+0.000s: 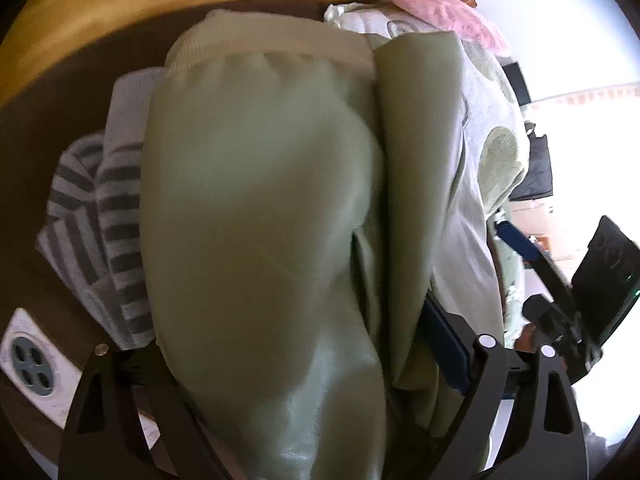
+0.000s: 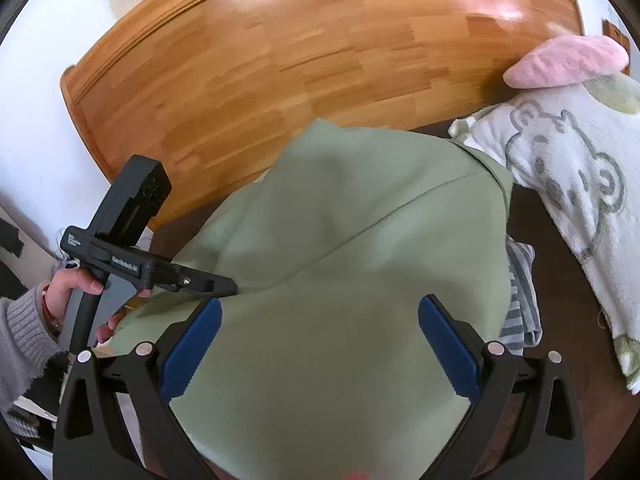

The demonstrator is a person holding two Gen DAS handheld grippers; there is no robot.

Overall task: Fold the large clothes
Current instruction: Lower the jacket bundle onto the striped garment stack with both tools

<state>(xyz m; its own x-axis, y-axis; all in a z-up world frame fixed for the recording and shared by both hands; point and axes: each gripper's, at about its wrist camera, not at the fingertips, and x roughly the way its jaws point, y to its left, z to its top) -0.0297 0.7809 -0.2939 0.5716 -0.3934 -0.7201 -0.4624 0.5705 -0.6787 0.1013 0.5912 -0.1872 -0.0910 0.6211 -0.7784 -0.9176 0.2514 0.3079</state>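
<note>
In the left wrist view the green garment fills the middle of the frame and buries the left gripper, so only one blue pad shows at lower right and I cannot tell how its jaws stand; a striped cloth peeks out at left. In the right wrist view the right gripper has its jaws wide apart over the green garment, which lies between the blue pads unclamped, while at left the left gripper noses into the fabric's edge, its tips hidden, before the wooden headboard across the top.

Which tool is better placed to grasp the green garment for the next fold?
Probably the right tool: its jaws stand open over the green garment, both pads visible. The left tool is open too, but cloth covers one finger.
</note>
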